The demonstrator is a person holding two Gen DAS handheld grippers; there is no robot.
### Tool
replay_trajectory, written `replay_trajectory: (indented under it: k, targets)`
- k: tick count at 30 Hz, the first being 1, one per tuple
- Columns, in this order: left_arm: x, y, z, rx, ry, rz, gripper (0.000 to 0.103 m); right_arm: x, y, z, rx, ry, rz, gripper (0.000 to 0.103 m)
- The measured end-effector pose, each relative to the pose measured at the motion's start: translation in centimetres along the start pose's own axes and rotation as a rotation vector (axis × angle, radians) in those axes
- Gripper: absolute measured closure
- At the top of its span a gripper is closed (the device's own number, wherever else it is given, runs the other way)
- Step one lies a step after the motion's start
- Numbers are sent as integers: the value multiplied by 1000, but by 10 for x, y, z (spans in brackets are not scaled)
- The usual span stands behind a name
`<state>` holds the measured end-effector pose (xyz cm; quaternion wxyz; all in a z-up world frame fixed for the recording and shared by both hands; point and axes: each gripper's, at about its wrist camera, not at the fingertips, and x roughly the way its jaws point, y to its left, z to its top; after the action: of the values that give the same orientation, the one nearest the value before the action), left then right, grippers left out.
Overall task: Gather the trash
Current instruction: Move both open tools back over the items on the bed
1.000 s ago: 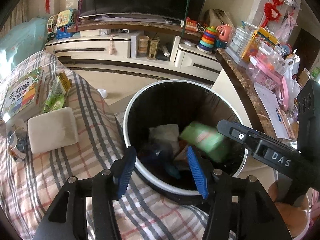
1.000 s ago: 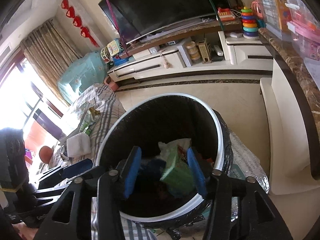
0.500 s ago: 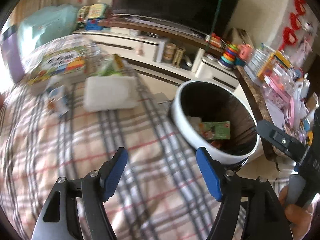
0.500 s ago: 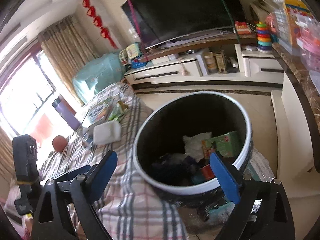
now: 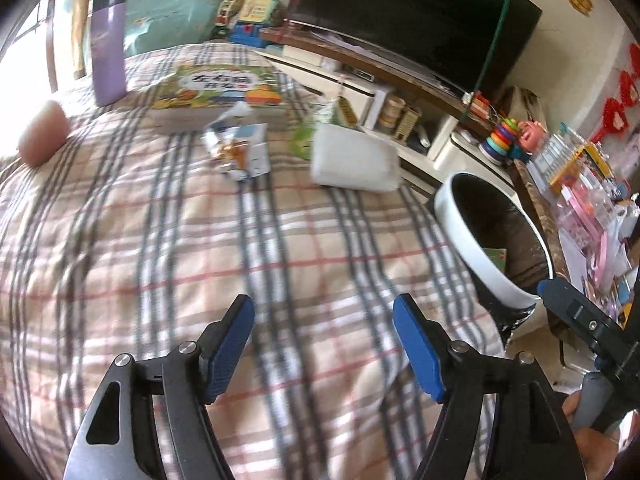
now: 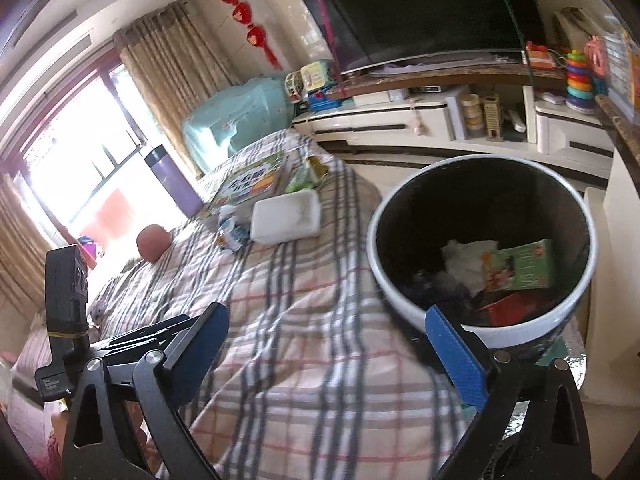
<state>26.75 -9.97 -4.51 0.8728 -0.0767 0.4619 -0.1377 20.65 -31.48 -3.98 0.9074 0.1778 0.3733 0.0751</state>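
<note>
Both grippers hang empty over a bed covered with a plaid blanket (image 5: 280,240). The left gripper (image 5: 323,346) has its blue pads spread wide with nothing between them, and the right gripper (image 6: 327,354) is likewise wide apart and holds nothing.

The left wrist view looks along the bed toward the trash that lies on it: a crumpled blue-and-white carton (image 5: 240,150) sits near the middle, just beside a white foam block (image 5: 354,160). A green wrapper (image 5: 304,136) lies at the far side of the block, touching it or nearly so. Behind these lie a picture book (image 5: 218,88) and a purple bottle (image 5: 107,46) that stands upright. A round brownish ball (image 5: 42,132) rests at the left edge. This view catches only a slice of the bin (image 5: 472,232) at the right, and its contents are mostly hidden.

The right wrist view looks straight into the white-rimmed bin (image 6: 400,292) that stands just beside the bed. Inside lie a green box (image 6: 520,266), crumpled white paper (image 6: 466,258) and something red (image 6: 516,306) below them. The same carton (image 6: 232,230), foam block (image 6: 286,218) and bottle (image 6: 174,180) show here farther off and smaller. The left gripper's handle shows at this view's left edge.
</note>
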Motion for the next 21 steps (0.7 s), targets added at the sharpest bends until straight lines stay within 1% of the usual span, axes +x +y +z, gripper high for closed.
replay_trajectory:
  k: [5, 10, 14, 21]
  targets:
    - [-9, 12, -3, -19, -8, 27, 31, 12, 13, -1, -10, 26, 9, 3]
    - [-11, 31, 2, -43, -12, 43, 31, 20, 21, 1, -20, 29, 14, 3]
    - [-6, 41, 14, -47, -12, 50, 31, 24, 23, 4, -21, 25, 12, 3]
    - [8, 46, 30, -40, -16, 68, 31, 41, 28, 14, -32, 37, 24, 3]
